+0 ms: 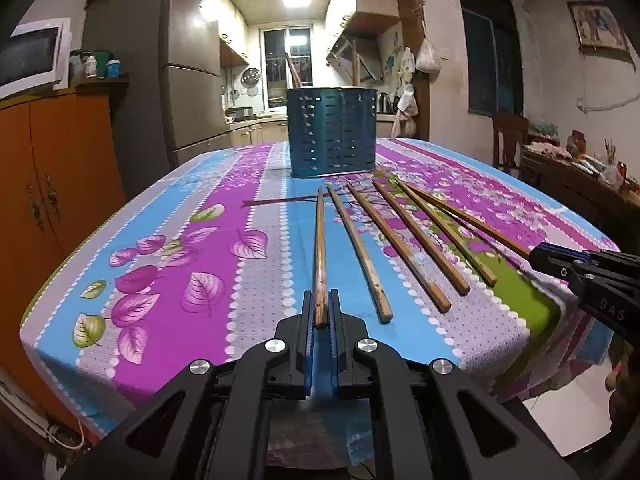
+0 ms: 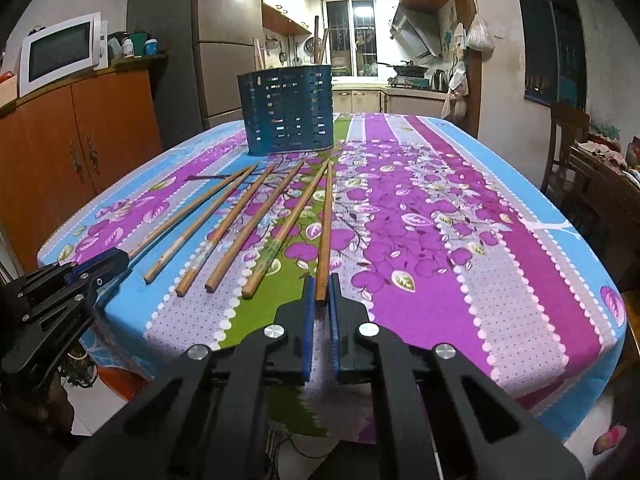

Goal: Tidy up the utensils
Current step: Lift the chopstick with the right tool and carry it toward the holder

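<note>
Chopsticks [image 1: 408, 246], six on the tablecloth [image 1: 172, 208], fan out below one blue holder [image 1: 332, 132] at centre. Left gripper [image 1: 320, 316] clamps the leftmost stick's [image 1: 319, 248] near end; right gripper [image 2: 321, 292] clamps the rightmost stick's [image 2: 325, 224] near end.

A white microwave [image 2: 60, 52] sits on an orange cabinet [image 2: 80, 136]. A grey fridge [image 1: 188, 76] stands beside it; a wooden chair [image 2: 566, 140] stands right
</note>
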The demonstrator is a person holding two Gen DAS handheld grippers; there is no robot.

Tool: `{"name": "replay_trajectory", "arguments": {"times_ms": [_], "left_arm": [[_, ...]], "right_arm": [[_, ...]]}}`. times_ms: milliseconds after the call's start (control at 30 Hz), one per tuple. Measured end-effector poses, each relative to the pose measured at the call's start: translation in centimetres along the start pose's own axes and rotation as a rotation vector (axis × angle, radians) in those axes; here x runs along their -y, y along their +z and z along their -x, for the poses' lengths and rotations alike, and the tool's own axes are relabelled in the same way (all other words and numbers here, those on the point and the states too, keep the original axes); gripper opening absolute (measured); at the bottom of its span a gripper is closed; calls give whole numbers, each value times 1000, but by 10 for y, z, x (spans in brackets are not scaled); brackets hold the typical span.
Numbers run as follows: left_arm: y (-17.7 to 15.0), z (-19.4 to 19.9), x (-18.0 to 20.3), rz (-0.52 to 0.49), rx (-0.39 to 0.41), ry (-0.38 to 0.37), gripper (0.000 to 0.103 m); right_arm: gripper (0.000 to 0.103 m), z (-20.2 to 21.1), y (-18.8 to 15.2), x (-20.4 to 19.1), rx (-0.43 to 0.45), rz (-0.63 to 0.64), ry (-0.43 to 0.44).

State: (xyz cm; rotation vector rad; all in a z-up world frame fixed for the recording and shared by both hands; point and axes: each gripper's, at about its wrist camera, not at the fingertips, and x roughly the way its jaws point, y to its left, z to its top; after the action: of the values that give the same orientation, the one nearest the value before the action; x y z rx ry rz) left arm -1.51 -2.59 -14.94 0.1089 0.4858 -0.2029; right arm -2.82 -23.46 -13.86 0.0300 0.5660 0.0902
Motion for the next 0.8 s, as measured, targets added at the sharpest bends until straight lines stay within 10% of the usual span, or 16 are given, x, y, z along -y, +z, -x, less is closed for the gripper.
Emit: {"name": "replay_trajectory", "arguments": {"times_ms": [800], "left_arm": [[87,57,-25,46,157,-37,8]], "right_arm": [[5,67,82,9,258,66,-6]]}}
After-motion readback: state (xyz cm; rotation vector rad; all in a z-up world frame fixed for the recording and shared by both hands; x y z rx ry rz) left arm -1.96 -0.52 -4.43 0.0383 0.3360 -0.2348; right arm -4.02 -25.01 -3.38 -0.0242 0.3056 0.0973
